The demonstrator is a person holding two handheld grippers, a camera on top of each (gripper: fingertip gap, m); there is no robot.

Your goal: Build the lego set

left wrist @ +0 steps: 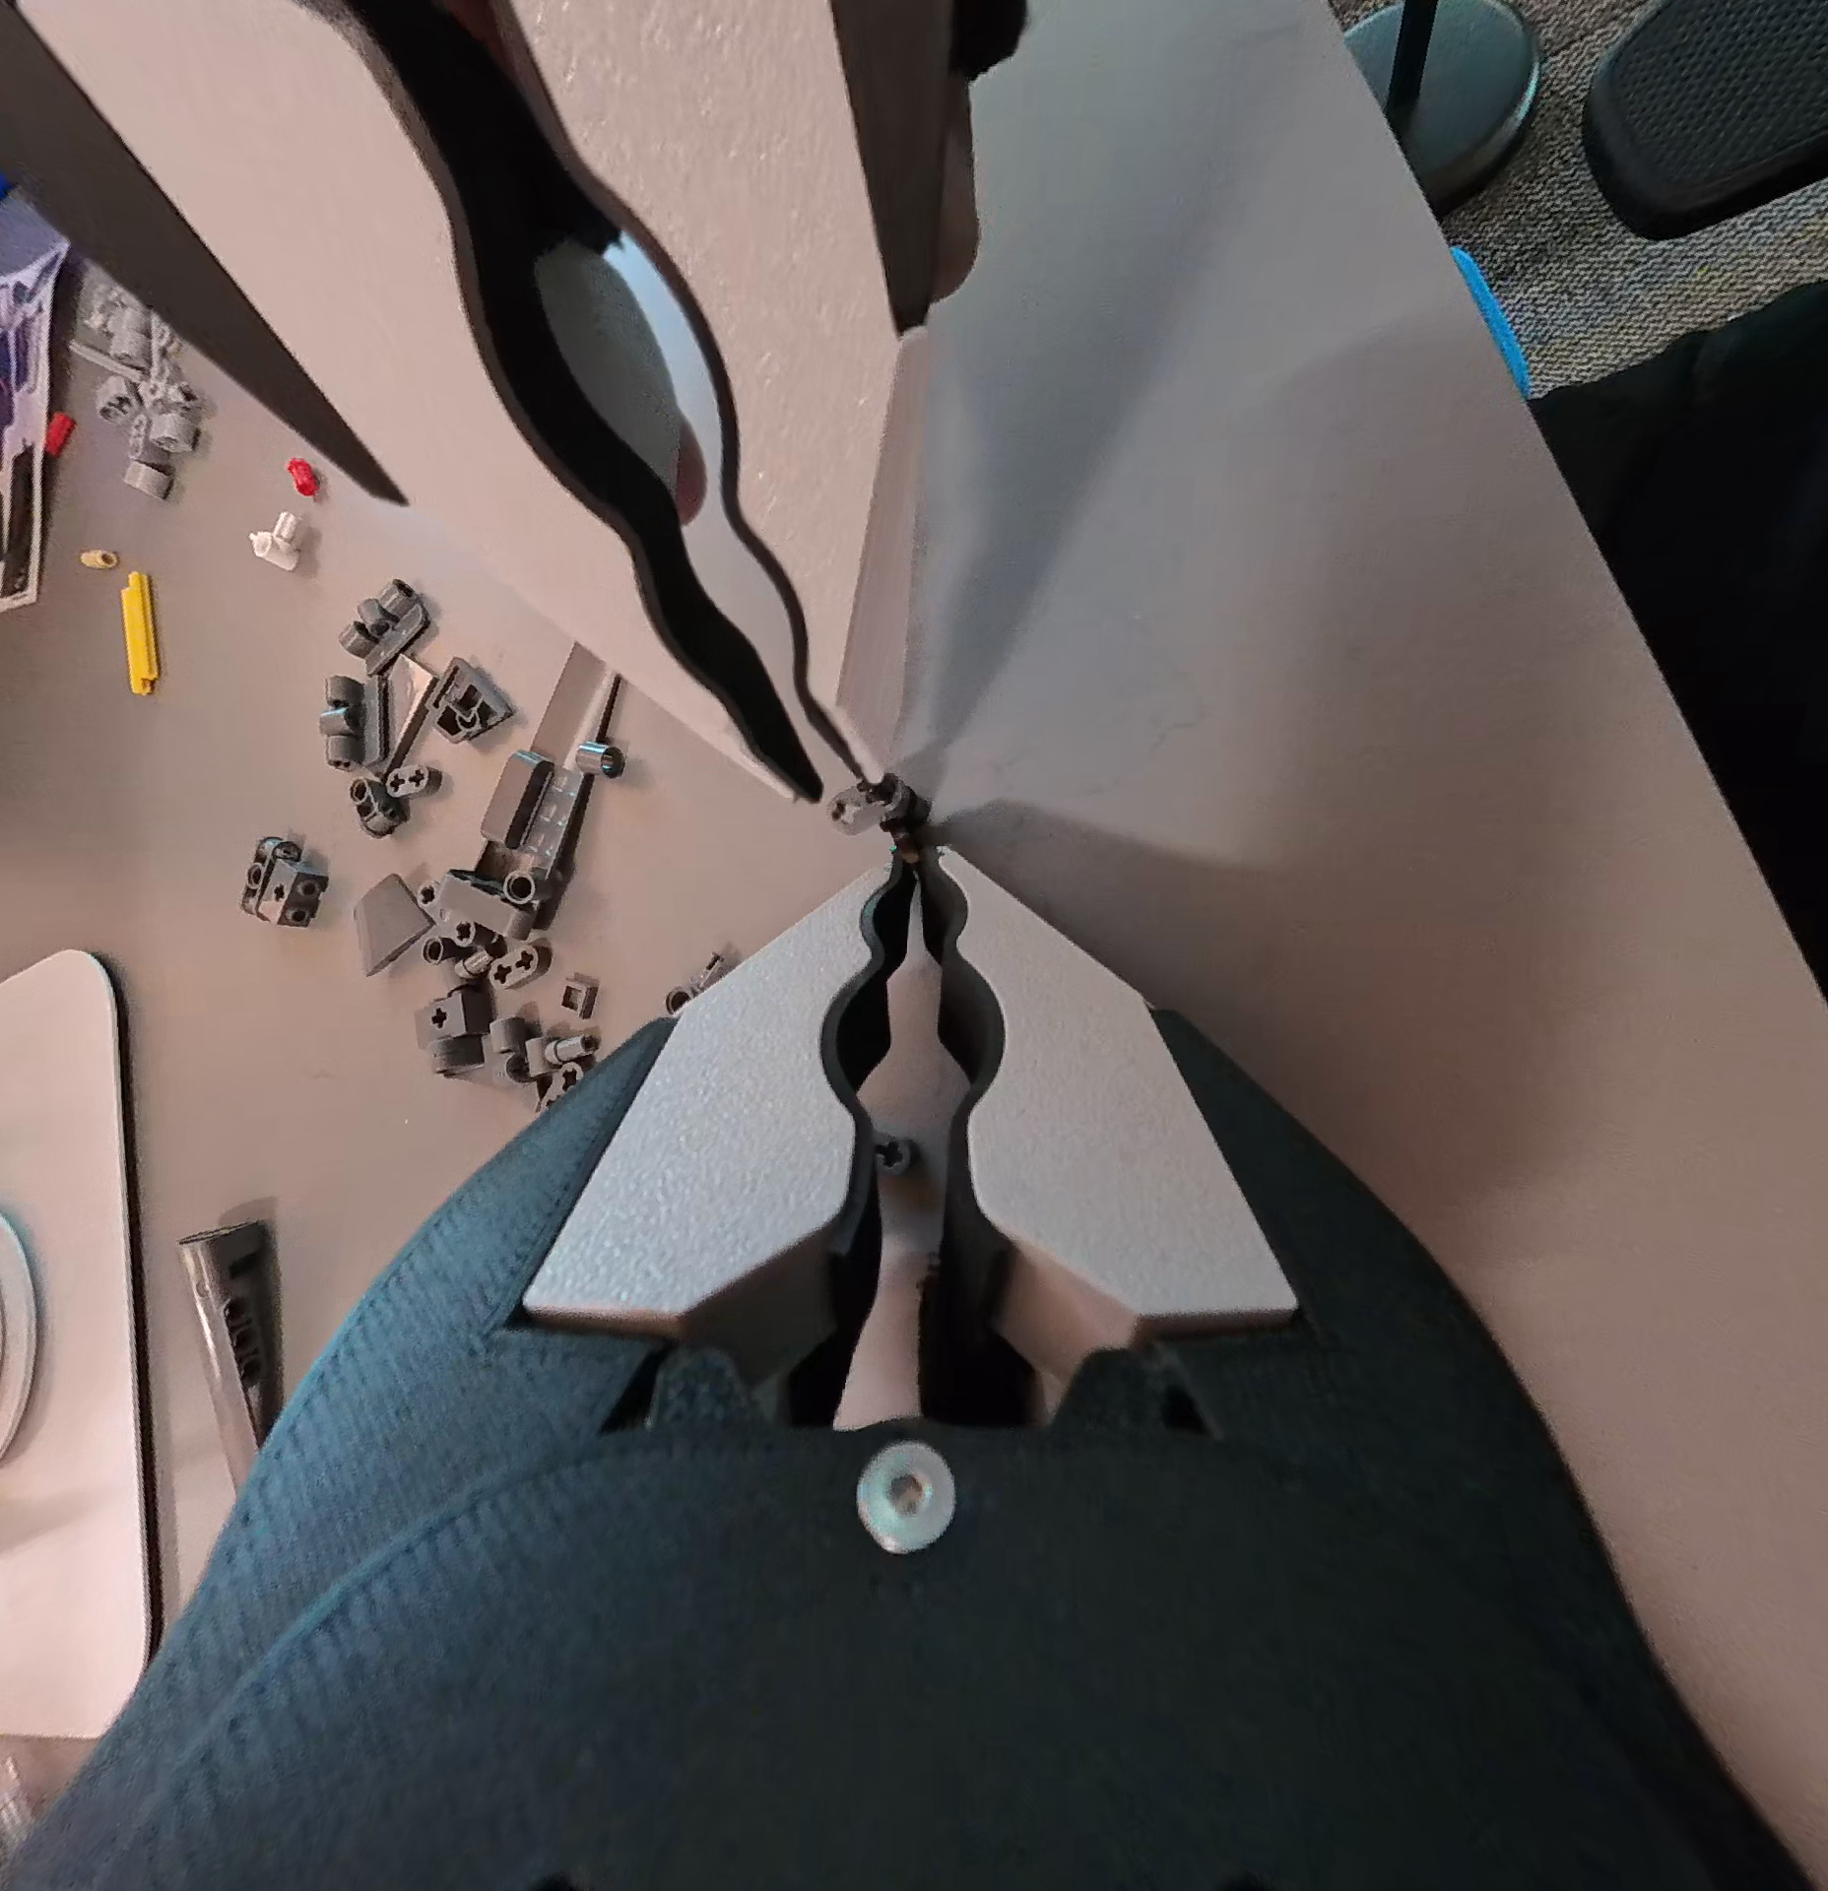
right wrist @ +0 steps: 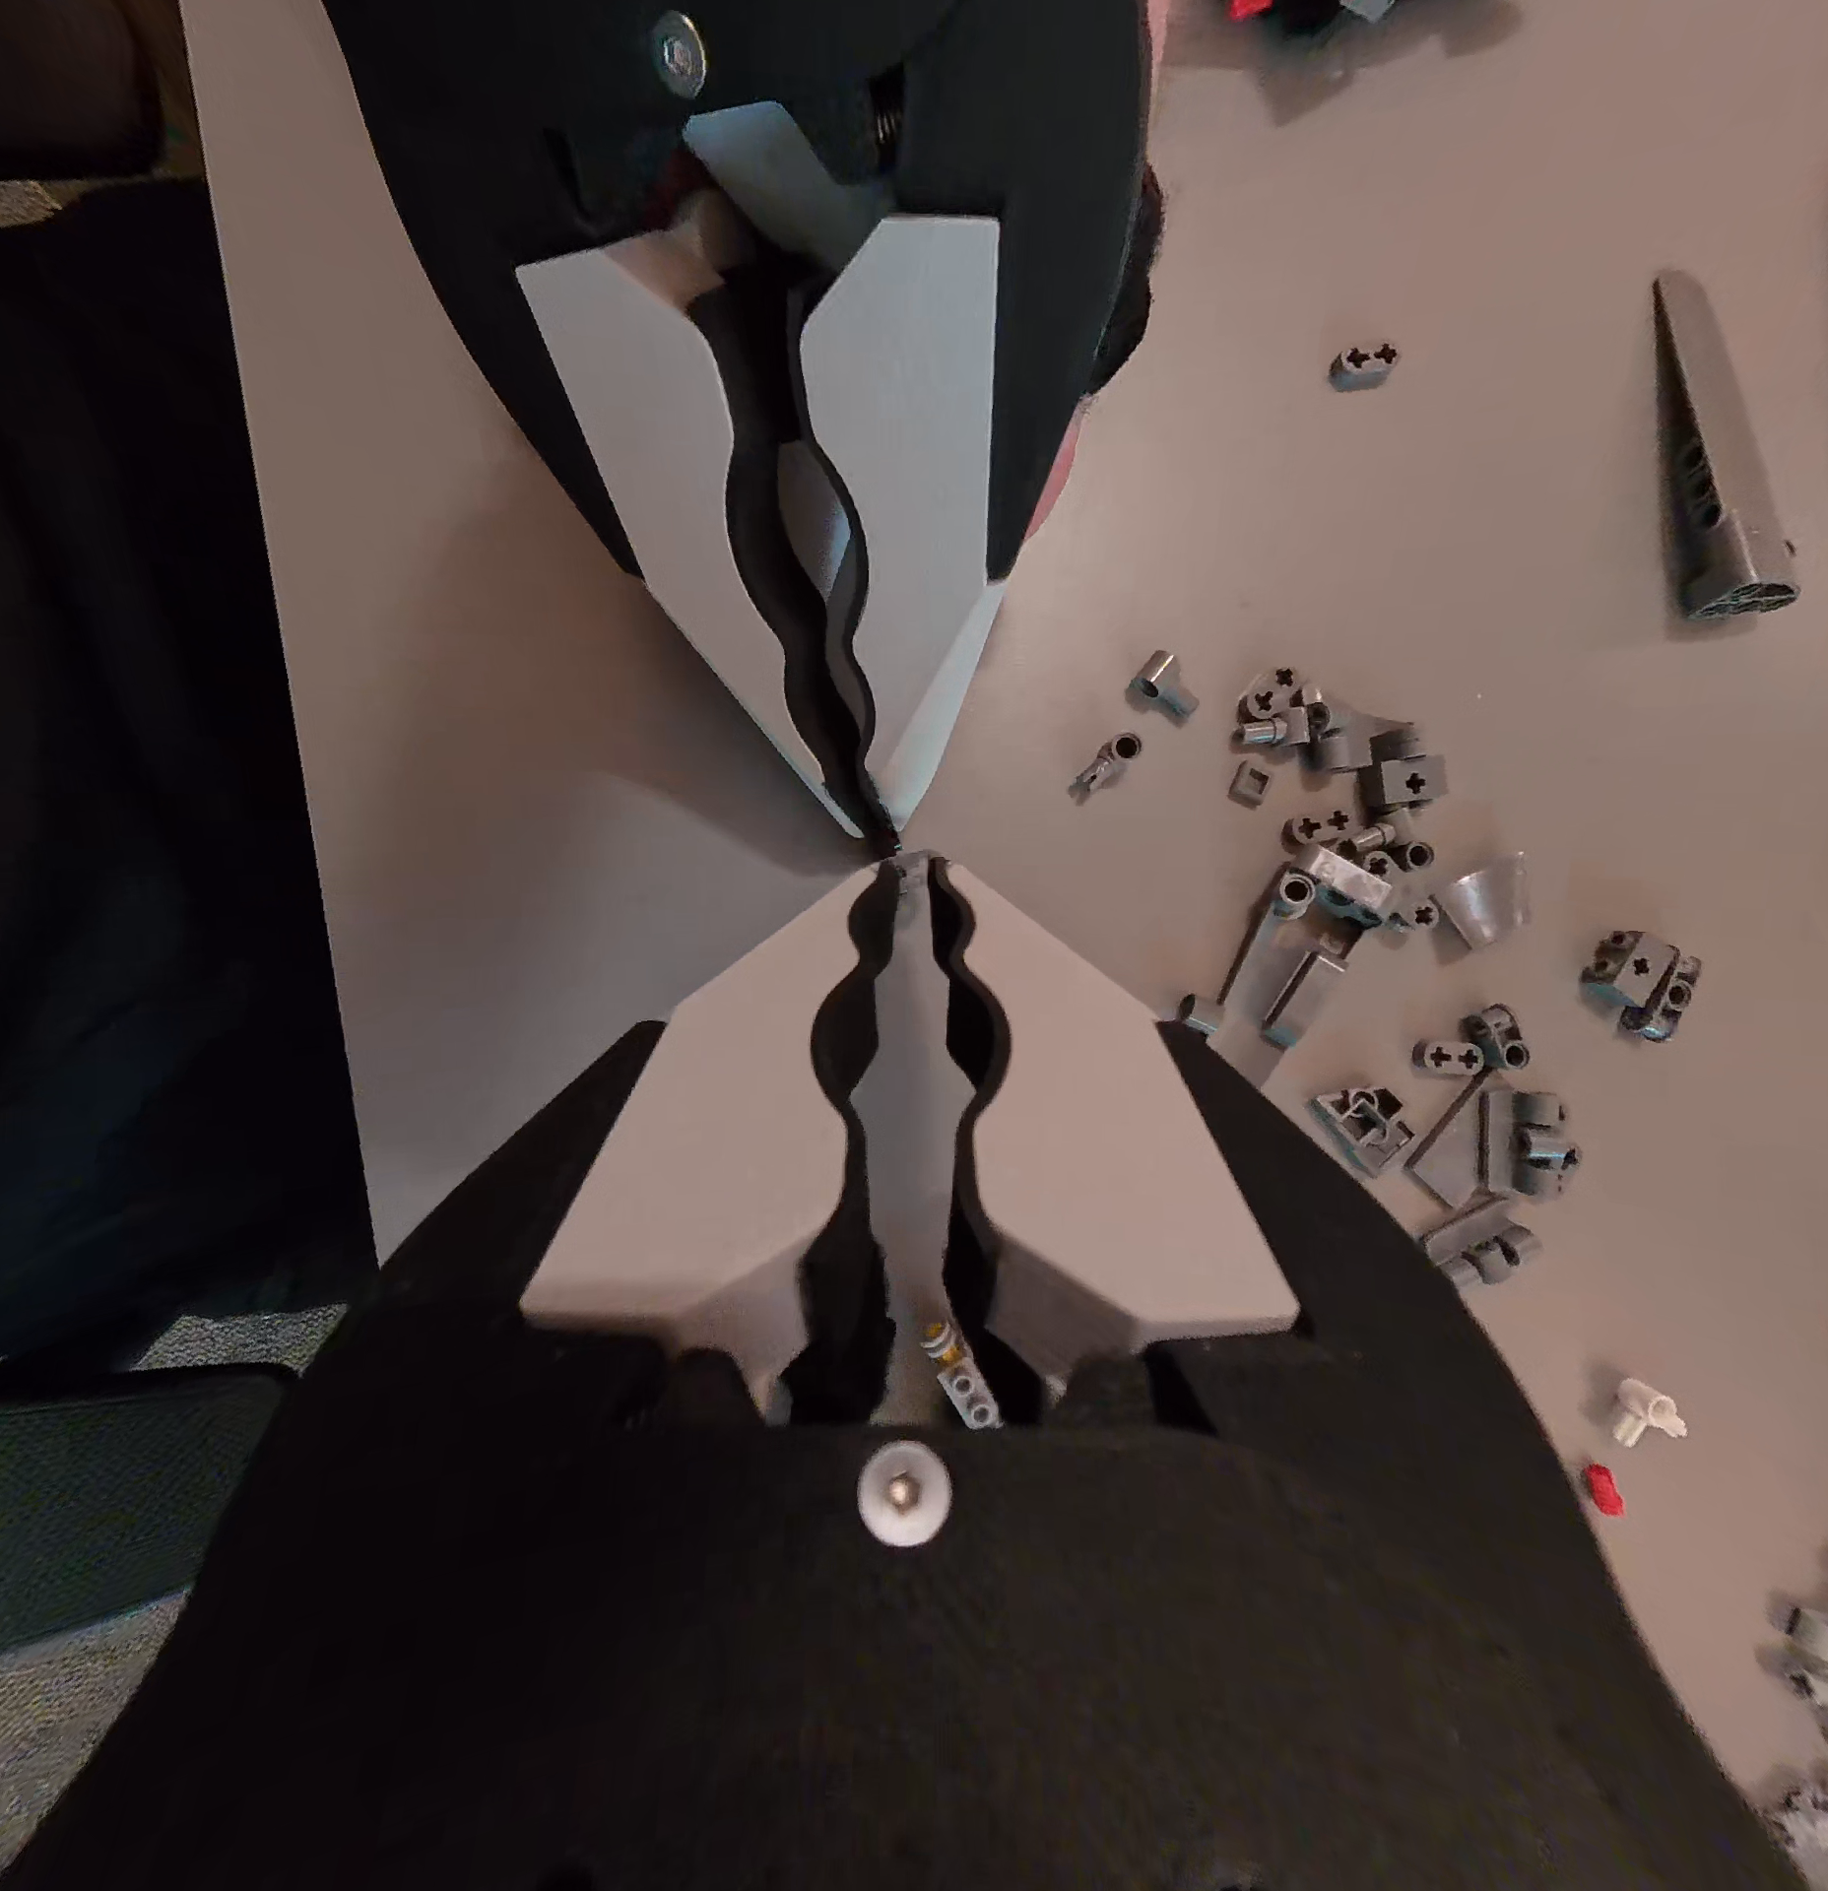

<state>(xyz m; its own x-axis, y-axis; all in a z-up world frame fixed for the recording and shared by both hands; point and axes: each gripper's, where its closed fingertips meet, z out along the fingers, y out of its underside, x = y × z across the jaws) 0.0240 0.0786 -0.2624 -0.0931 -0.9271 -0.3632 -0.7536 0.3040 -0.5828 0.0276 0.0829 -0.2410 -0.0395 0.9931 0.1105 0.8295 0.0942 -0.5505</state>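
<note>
My left gripper [left wrist: 905, 865] is shut on a small dark pin [left wrist: 896, 837], held just above the pale table [left wrist: 1350, 972]. The pin's far end meets a small grey connector piece [left wrist: 869, 803]. My right gripper [right wrist: 912, 872] is shut on that grey connector piece [right wrist: 912, 866], with both pads against it. In the left wrist view the right gripper [left wrist: 838, 788] comes in from the top and its tips flank the piece. In the right wrist view the left gripper [right wrist: 877, 824] comes in from the top, tip to tip with mine.
A pile of grey building pieces [left wrist: 460, 890] lies left of the grippers and also shows in the right wrist view [right wrist: 1401, 921]. A long dark tapered piece [right wrist: 1718, 450], a yellow rod [left wrist: 138, 634], red [left wrist: 301, 476] and white [left wrist: 275, 537] bits lie nearby. The table edge [left wrist: 1606, 573] runs on the right. Only a small space, under 4 cm, lies between the two pairs of fingers.
</note>
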